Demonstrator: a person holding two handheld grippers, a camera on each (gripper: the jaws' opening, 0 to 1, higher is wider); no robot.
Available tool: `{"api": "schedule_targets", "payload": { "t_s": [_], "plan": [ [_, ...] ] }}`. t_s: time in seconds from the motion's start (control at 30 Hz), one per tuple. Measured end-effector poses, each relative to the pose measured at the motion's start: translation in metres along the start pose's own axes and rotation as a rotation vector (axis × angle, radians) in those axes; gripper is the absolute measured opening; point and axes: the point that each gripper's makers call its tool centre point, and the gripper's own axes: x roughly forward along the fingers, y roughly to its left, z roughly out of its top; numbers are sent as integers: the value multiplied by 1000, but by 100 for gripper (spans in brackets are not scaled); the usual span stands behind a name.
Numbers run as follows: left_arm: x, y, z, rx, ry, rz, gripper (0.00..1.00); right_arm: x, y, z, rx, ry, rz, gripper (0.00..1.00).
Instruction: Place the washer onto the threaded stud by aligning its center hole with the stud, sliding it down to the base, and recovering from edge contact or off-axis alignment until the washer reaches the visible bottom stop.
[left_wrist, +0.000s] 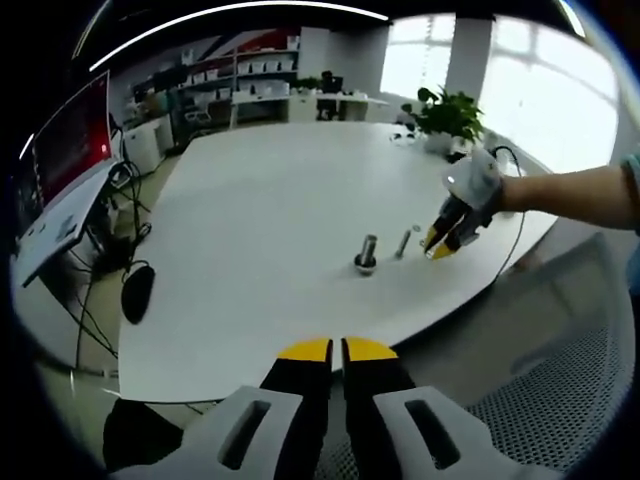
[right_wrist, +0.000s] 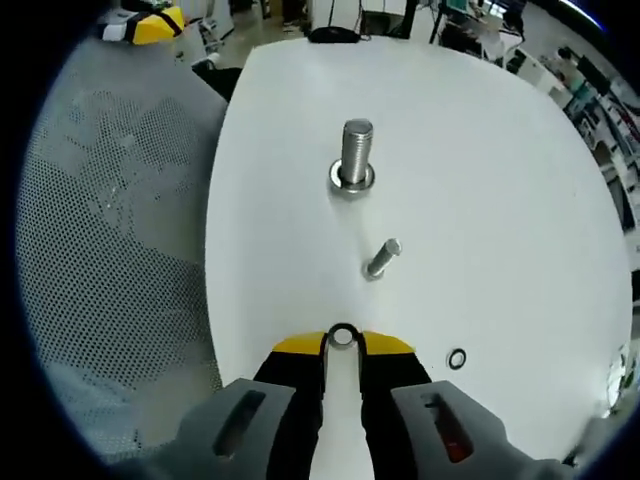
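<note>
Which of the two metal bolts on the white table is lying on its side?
The smaller metal bolt, nearer the right gripper; the larger threaded stud stands upright.

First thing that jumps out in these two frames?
The tall threaded steel stud standing upright mid-way across the white table, with a washer already at its base. Nearer, a smaller steel bolt lies tilted, and the right hand-held gripper pinches a small metal washer ring between its yellow tips. Another loose washer lies flat to the right of it.
</note>
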Motion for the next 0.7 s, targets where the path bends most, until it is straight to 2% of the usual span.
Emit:
{"api": "schedule_targets", "payload": {
  "t_s": [0.27,0.7],
  "plan": [
    [0,0,0,2,2,-3,1,-20,-11,26,24,-58,-38,13],
    [0,-1,-2,-1,9,-3,1,-21,-18,45,-6,-102,-79,13]
  ]
}}
